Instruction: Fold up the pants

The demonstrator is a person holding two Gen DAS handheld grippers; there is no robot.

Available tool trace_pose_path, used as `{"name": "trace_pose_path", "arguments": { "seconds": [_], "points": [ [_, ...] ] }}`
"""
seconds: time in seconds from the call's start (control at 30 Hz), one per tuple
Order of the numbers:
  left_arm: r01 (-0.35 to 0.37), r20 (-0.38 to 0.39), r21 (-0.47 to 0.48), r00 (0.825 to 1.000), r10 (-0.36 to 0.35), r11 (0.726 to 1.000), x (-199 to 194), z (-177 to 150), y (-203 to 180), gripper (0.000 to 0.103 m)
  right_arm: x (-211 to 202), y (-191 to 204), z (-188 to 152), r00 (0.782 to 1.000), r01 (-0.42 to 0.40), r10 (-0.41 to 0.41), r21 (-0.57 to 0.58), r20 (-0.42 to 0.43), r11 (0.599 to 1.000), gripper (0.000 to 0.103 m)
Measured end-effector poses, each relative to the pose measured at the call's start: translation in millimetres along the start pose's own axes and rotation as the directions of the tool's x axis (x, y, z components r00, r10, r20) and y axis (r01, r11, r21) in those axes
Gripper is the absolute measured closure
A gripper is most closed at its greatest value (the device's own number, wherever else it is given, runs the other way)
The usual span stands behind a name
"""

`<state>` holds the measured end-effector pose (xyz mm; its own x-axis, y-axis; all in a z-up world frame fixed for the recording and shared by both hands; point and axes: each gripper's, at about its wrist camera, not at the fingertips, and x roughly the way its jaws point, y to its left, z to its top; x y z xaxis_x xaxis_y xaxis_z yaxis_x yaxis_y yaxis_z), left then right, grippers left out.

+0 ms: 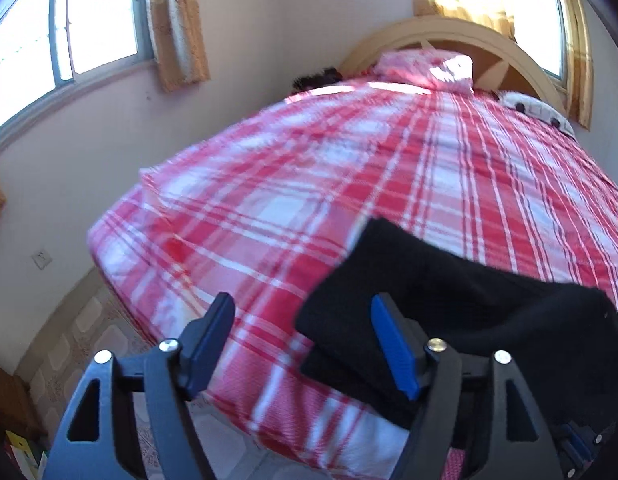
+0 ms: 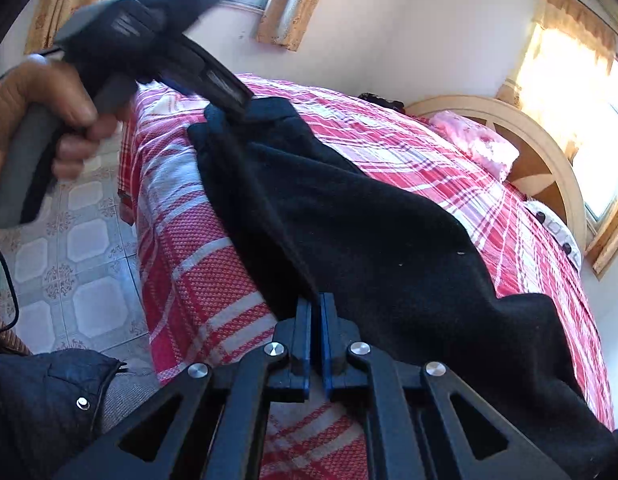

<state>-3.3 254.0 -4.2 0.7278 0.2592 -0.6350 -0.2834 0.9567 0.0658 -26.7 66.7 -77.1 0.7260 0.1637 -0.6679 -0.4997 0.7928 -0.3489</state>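
Black pants (image 1: 429, 292) lie on the red-and-white plaid bed (image 1: 293, 184) near its front edge, partly folded over themselves. My left gripper (image 1: 305, 312) is open and empty, its right finger (image 1: 393, 344) over the pants' left end. In the right wrist view the pants (image 2: 349, 232) stretch across the bed (image 2: 197, 272). My right gripper (image 2: 316, 308) is shut on the pants' near edge. The left gripper (image 2: 229, 100) shows there, blurred, held by a hand above the pants' far end.
A wooden headboard (image 1: 461, 36) and a pink pillow (image 1: 421, 66) are at the bed's far end. Windows with yellow curtains (image 1: 181, 24) line the walls. Tiled floor (image 2: 81, 256) lies left of the bed. A dark jacket (image 2: 41, 400) is at the lower left.
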Motion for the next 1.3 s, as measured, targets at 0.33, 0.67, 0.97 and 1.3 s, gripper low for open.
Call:
{"name": "trace_pose_path", "arguments": {
  "seconds": [0.33,0.67,0.97,1.3],
  "points": [
    [0.122,0.07,0.099,0.989,-0.129,0.988,1.2,11.4,-56.1,0.027,-33.0,-61.8,0.4,0.973,-0.203,0.147,0.359,0.178,0.911,0.089],
    [0.073,-0.055,0.042,0.996,-0.07,0.996,45.1,-18.6,-71.8,0.007,-146.6,-215.9,-87.7,0.919,0.01,-0.326,0.816,0.22,0.579,0.025],
    [0.019,-0.02,-0.012,1.0,-0.019,1.0,49.4,-24.5,-70.0,0.0,-201.5,-380.8,-258.0,0.901,0.072,-0.432,0.996,-0.045,0.048,0.046],
    [-0.007,-0.009,-0.012,1.0,0.006,1.0,50.4,-25.7,-73.0,0.0,-185.6,-460.8,-286.4,0.871,0.264,-0.447,0.961,-0.203,0.078,0.047]
  ]
}}
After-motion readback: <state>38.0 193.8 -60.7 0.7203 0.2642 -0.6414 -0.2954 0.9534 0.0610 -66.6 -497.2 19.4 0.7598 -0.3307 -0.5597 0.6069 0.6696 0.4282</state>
